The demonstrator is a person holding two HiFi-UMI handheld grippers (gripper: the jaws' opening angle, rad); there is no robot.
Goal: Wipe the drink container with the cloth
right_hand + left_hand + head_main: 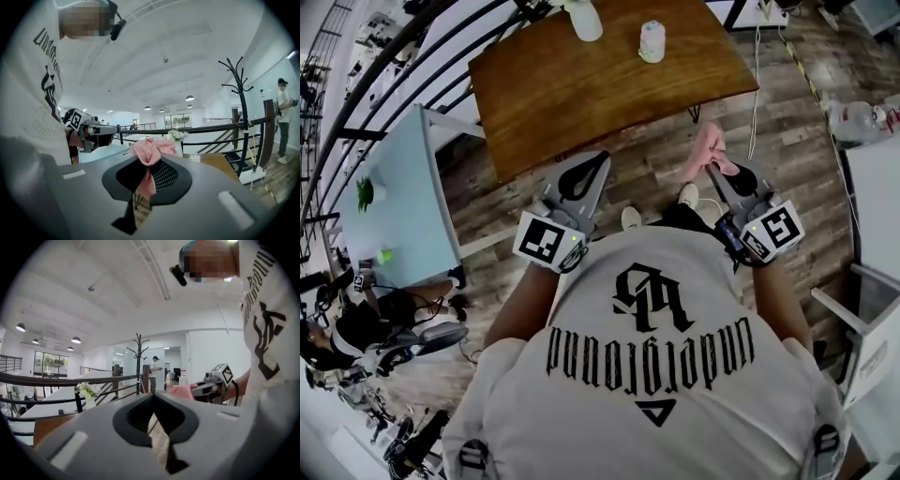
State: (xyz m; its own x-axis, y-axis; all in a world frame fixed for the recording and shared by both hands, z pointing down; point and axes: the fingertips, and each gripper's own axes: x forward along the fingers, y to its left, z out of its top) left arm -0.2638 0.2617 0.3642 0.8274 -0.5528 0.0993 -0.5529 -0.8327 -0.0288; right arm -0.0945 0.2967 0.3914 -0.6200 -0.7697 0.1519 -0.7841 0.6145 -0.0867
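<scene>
Head view first: the wooden table (581, 94) sits at 12 o'clock from the person. The drink container (652, 41) stands upright on the far part of the top, long axis vertical, top facing up, with nothing touching it. A white vase (584, 19) stands apart from it at about 10 o'clock.

Both grippers are held in front of the white T-shirt (666, 356), over the floor and short of the table edge, well apart from the container.

The left gripper (598, 161) points toward 1 o'clock. The left gripper view shows its 2 jaws pressed together with nothing between them, only floor showing through the slit.

The right gripper (713, 169) points toward 11 o'clock and is pinching the pink cloth (708, 145). In the right gripper view the jaws are clamped on it. A bunched end puffs out past the tips, and a narrower strip trails back down between the pads. The cloth's long axis runs along the jaw line, and in the head view the bunched end leads toward 12 o'clock.

From the cloth, the container lies at 11 o'clock, with the near table edge between them.
</scene>
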